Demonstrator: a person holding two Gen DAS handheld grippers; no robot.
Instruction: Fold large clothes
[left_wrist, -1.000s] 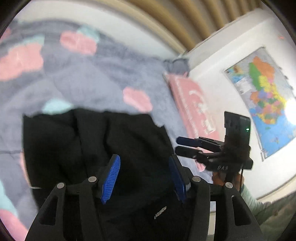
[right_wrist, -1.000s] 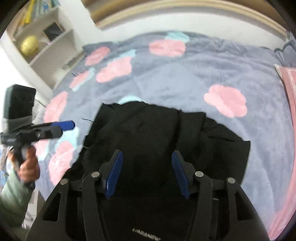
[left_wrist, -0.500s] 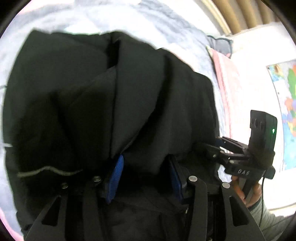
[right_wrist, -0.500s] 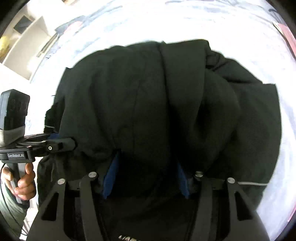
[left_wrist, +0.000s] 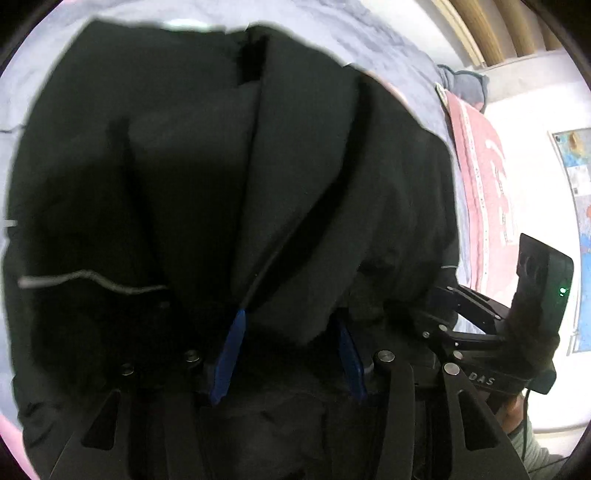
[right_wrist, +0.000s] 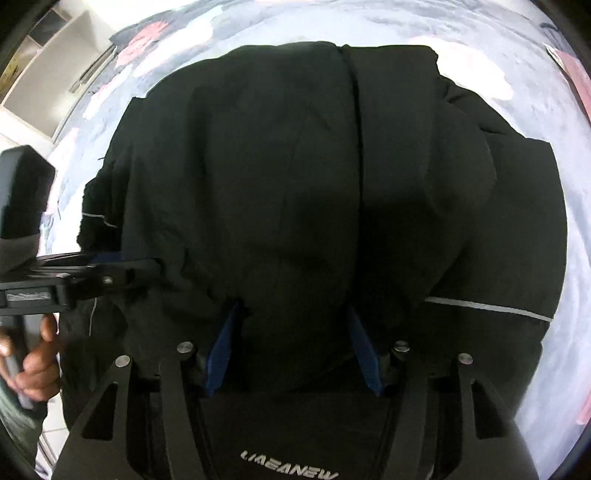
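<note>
A: The left gripper (left_wrist: 288, 350) has its blue fingers spread, black jacket (left_wrist: 229, 177) bunched between them, not pinched.

B: The right gripper (right_wrist: 291, 347) too: parted, cloth between (jacket on the flowered bedspread (right_wrist: 532, 103)).

A: I'd close both on the near hem evenly, then lift together so the fold lands square.

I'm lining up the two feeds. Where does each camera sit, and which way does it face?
Left wrist: on the left tool, facing down along its fingers onto the black garment on the bed; the right tool and hand show at right.
Right wrist: on the right tool, facing the same garment; the left tool and hand show at left.
Shared: garment, bedspread, each other's tool.
</note>
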